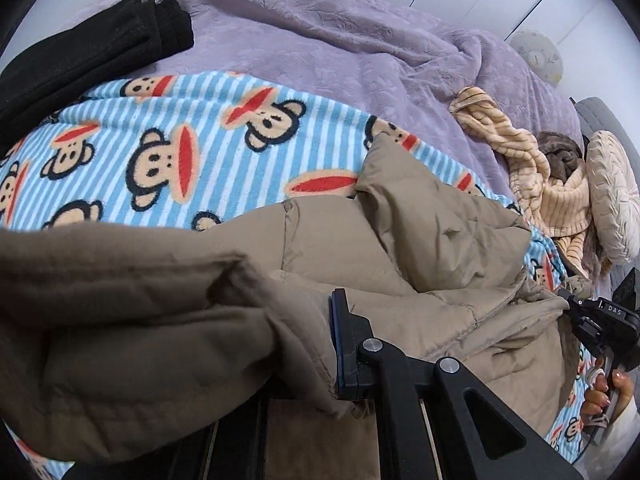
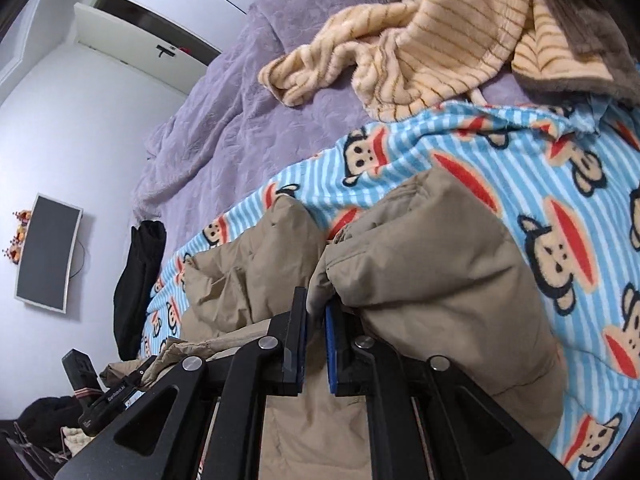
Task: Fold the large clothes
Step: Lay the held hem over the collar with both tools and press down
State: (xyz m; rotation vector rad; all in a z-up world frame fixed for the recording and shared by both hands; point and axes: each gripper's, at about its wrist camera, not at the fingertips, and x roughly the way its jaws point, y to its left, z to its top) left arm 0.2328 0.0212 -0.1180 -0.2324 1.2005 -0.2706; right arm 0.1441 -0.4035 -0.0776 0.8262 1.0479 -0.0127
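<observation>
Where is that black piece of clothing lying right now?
The black garment lies on the purple bedspread, upper left in the left wrist view, against the far edge of the monkey-print blanket. In the right wrist view it lies left of centre, past the tan jacket.

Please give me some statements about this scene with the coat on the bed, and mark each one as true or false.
1. Both tongs are shut on the tan padded coat. True: the left tongs and the right tongs each pinch its fabric.
2. The coat lies on a blue-striped monkey blanket. True.
3. The black garment lies on top of the coat. False: it lies apart from the coat, at the blanket's far edge.
4. The bedcover is green. False: it is lilac.
5. A cream striped fleece lies crumpled beyond the monkey blanket. True.
</observation>
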